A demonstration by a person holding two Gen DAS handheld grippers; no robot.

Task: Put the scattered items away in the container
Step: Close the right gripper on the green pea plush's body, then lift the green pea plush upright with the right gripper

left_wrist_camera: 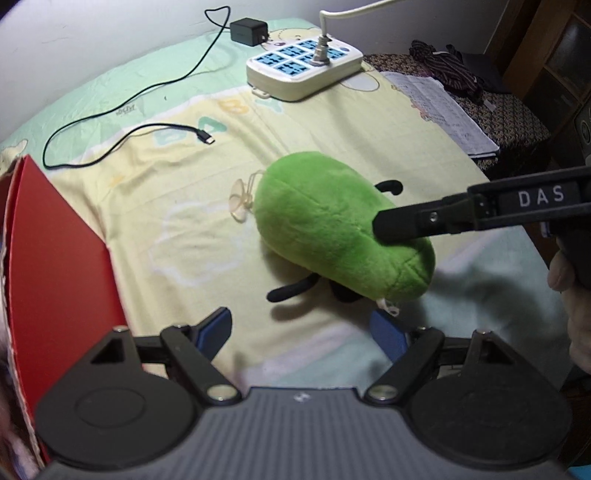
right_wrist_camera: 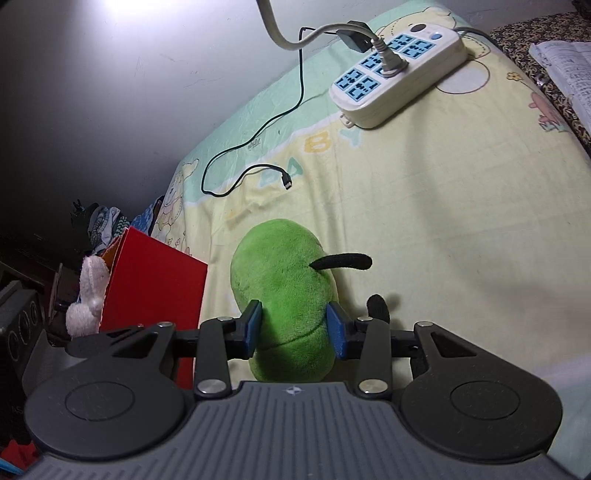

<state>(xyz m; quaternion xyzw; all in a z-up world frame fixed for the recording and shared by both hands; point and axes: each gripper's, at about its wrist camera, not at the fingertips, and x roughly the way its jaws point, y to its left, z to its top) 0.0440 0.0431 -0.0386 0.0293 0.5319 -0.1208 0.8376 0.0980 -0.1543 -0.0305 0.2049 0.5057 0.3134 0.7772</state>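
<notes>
On the bed, the right gripper (right_wrist_camera: 294, 326) has its two blue pads (right_wrist_camera: 252, 328) pressed against either side of the green plush (right_wrist_camera: 284, 291), closed on the toy's near end; the fabric bulges a little between them. From the left wrist view the same gripper (left_wrist_camera: 395, 229) comes in from the right edge as a black finger pushed into the plush (left_wrist_camera: 332, 225) (the letters DAS show on its side). The plush lies on the sheet (right_wrist_camera: 443, 221), with a thin black limb (right_wrist_camera: 343, 261) sticking out to the right and a clear suction cup (left_wrist_camera: 239, 201) at its far end.

The left gripper (left_wrist_camera: 301, 334) hovers just short of the plush with its blue pads (left_wrist_camera: 214, 330) spread wide and nothing between them.

Left of the plush stands the red box (right_wrist_camera: 155, 288), near the toy but not touching it; in the left wrist view its red wall (left_wrist_camera: 62, 266) fills the left edge. A white fluffy toy (right_wrist_camera: 86, 295) shows at the box's far side, though whether it sits inside cannot be told.

Farther up the sheet a black cable (left_wrist_camera: 122, 110) loops loosely, its plug end (left_wrist_camera: 206, 137) free, running back to a black charger (left_wrist_camera: 248, 31) by the wall. A white power strip (left_wrist_camera: 304, 66) lies beside it with one white plug (left_wrist_camera: 320, 51) in a socket. Papers (left_wrist_camera: 443, 110) rest on a patterned surface off the right side.
</notes>
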